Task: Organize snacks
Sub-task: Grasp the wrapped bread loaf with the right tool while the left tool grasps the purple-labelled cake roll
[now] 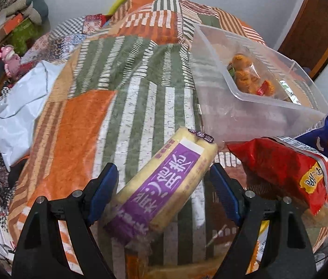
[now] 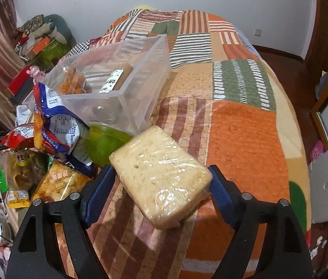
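The patchwork quilt (image 2: pixel 245 125) covered the whole bed, and on it sat the clear plastic bin (image 2: pixel 140 74), already holding a bag of fried orange snacks (image 1: pixel 250 74) and a small labelled brown pack (image 2: pixel 117 79). Beside the bin lay a loose heap of bags, a red one (image 1: pixel 287 167) and a blue one (image 2: pixel 54 125) on top. The right gripper (image 2: pixel 161 183) held a wrapped pale cake block (image 2: pixel 161 174) across its corners, jaws wide around it. The left gripper (image 1: pixel 164 186) bracketed a purple-labelled yellow pack (image 1: pixel 164 181), though whether both pads pressed it I could not tell. The slick film and diagonal grip could let the block twist free; both loads reaching the bin together might collide.
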Tool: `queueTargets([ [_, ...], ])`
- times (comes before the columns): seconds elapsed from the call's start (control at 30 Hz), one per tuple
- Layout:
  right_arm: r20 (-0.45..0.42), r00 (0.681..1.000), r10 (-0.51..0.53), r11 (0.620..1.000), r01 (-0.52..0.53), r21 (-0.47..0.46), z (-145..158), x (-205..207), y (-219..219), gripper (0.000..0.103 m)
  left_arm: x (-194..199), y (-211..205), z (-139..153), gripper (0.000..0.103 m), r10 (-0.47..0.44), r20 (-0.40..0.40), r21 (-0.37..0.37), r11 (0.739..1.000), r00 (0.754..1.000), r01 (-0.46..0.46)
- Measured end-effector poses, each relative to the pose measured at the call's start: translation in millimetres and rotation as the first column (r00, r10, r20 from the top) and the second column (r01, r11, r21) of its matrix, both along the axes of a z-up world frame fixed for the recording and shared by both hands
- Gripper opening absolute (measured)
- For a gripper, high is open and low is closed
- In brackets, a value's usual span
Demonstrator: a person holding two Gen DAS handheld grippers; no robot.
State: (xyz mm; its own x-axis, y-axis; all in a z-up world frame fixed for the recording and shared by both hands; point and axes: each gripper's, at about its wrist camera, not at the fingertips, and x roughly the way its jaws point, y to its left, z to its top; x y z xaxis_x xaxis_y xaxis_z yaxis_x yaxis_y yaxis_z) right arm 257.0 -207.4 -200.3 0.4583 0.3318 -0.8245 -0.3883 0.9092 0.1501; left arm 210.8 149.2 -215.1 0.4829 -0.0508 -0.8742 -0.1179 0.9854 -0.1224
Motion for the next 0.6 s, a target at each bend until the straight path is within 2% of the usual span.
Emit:
queueTargets([
  [0.3,-0.013,1.0,0.018,0.999,-0.018,-0.039,-7.7,2.6,3.8,0.082,-7.6,-2.7,-1.3,0.061,-0.033,0.006,-0.041,0.999,0.999,0.033],
  [0.4,-0.006,1.0,0.01,0.999,-0.01,-0.038,-6.5,-3.2,1.5,0.075,-16.9,-4.2,0.4,0.056,-0.038,0.008,-0.046,0.998,0.999,0.039],
  [0.57,-0.026,1.0,-0.003,1.0,0.003,0.008,-1.1,-12.8,-9.6,0.054,-26.7,-6.0,2.5,0.05,-0.037,0.005,-0.067,0.997,0.999,0.037],
  [0.6,-0.035,0.999,0.003,1.0,-0.003,0.02,0.1,-17.5,-12.7,0.053,-28.2,-6.2,3.1,0.05,-0.037,0.003,-0.077,0.996,0.999,0.037],
])
